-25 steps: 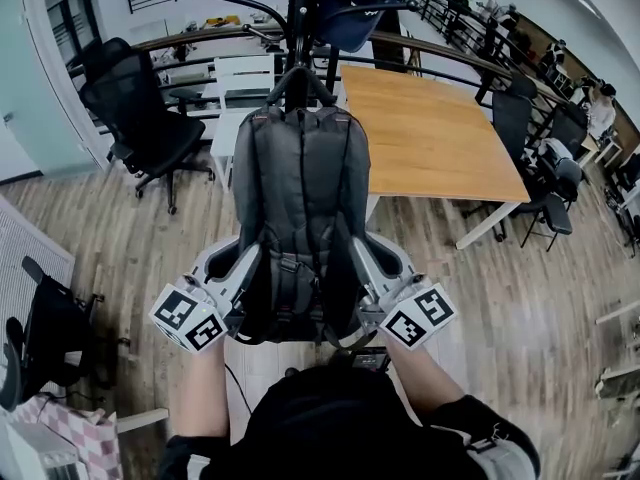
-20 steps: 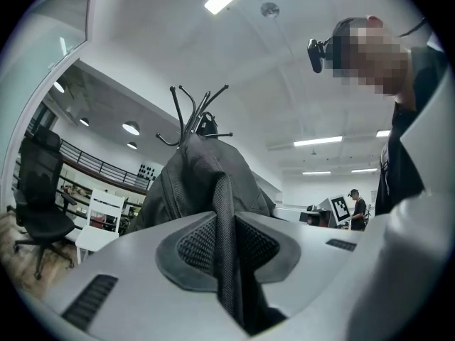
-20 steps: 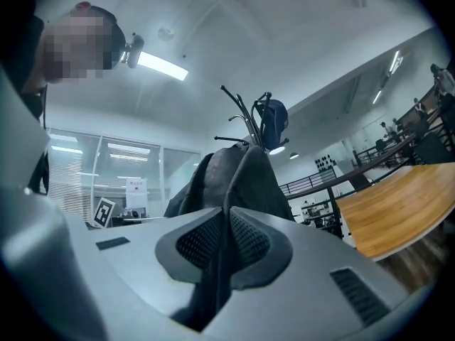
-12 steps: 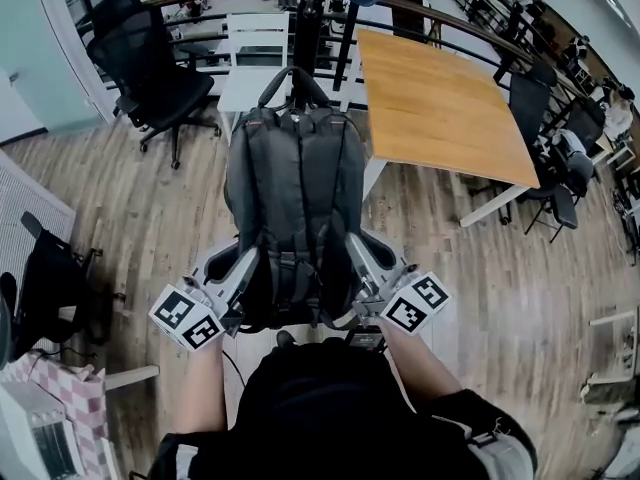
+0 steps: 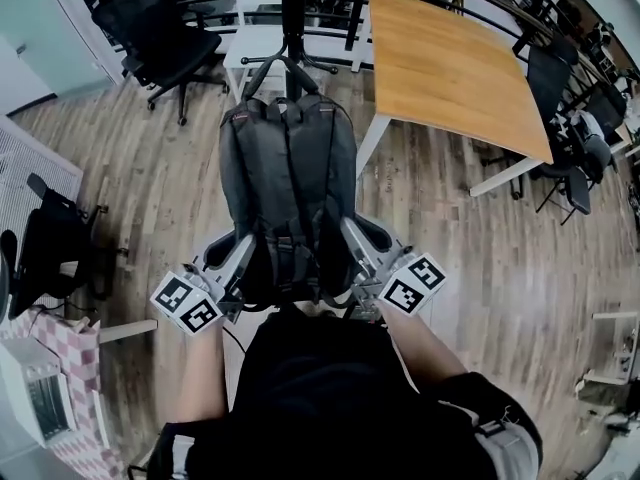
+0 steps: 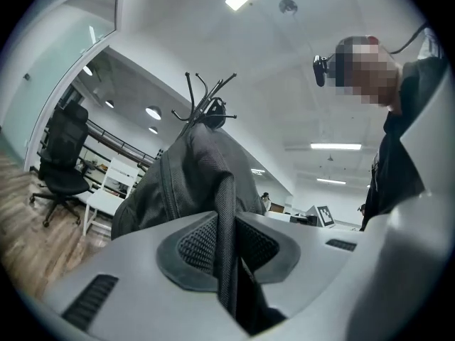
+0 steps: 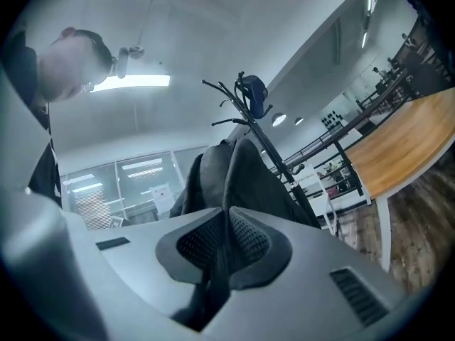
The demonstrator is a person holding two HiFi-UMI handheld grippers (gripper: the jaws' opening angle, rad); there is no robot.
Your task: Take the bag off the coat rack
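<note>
Over the last second the bag (image 5: 290,178) has dropped from the upper centre to the middle of the head view. Its top now sits below the coat rack (image 5: 295,8) pole at the top edge, so it seems to be coming off, though no view shows whether it is fully free. The left tool (image 5: 238,258) stays clamped on a dark strap at the bag's lower left, the right tool (image 5: 358,250) on one at its lower right.
</note>
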